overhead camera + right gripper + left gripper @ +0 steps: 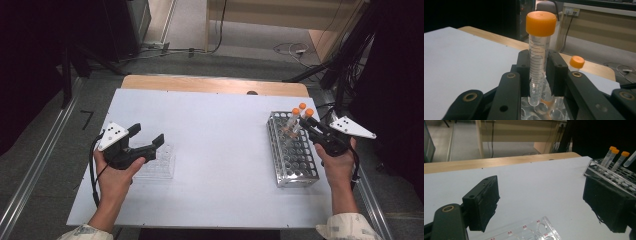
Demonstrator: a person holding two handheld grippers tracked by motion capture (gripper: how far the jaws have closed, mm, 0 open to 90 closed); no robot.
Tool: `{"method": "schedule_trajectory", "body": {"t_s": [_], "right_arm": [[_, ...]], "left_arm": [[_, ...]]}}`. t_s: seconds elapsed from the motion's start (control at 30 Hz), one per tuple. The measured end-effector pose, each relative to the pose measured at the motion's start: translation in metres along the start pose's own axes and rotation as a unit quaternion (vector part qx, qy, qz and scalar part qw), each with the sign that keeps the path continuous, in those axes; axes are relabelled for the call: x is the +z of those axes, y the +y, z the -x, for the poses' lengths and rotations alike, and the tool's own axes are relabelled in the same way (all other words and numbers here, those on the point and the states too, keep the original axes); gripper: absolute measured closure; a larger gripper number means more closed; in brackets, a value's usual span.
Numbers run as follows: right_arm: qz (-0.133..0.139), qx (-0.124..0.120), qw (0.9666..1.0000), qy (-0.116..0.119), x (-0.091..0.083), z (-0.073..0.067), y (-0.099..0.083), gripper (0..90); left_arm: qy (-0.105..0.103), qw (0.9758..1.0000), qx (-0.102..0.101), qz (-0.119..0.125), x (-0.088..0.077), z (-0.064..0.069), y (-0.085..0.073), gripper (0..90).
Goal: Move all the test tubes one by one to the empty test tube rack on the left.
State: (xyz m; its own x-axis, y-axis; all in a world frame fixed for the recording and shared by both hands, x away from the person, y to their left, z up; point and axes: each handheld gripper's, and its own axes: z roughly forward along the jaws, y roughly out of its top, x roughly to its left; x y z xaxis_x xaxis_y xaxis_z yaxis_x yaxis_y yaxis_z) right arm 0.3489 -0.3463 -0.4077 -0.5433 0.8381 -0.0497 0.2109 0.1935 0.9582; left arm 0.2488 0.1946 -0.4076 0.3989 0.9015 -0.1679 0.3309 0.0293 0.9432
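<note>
My right gripper (306, 126) is shut on a clear, graduated tube with an orange cap (537, 62). It holds the tube upright, and the tube's tip hangs just above the holes of the metal tube rack (292, 150) at the table's right. More orange-capped tubes (299, 109) stand in the rack's far end. At the left, my left gripper (148, 134) is open with nothing between its fingers. It hovers above a clear well plate (159, 165), whose labelled wells (531, 231) show below the jaws.
A white board (215, 130) covers the wooden table, whose far edge shows beyond it. Another orange cap (577, 61) sits behind the held tube. Cables and dark stands lie on the floor beyond the table.
</note>
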Motion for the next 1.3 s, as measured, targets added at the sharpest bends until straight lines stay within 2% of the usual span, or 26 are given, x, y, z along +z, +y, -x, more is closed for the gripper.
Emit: {"method": "schedule_trajectory", "body": {"t_s": [0.17,0.5,0.93,1.3], "right_arm": [[-0.001,0.001,0.9997,0.023,-0.003,-0.012,0.008,72.0],[-0.008,-0.01,0.9968,0.079,0.005,-0.053,0.02,72.1],[-0.026,-0.032,0.9899,0.135,0.024,-0.104,0.024,72.1],[-0.043,-0.044,0.9836,0.169,0.035,-0.135,0.022,72.1]], "left_arm": [[-0.004,1.0,0.002,0.002,0.001,0.004,0.001,14.4],[-0.022,0.9997,0.007,0.0,0.006,0.015,0.002,14.8],[-0.043,0.9989,0.016,-0.006,0.016,0.031,0.001,15.2],[-0.059,0.9979,0.027,-0.008,0.025,0.045,-0.002,15.0]]}}
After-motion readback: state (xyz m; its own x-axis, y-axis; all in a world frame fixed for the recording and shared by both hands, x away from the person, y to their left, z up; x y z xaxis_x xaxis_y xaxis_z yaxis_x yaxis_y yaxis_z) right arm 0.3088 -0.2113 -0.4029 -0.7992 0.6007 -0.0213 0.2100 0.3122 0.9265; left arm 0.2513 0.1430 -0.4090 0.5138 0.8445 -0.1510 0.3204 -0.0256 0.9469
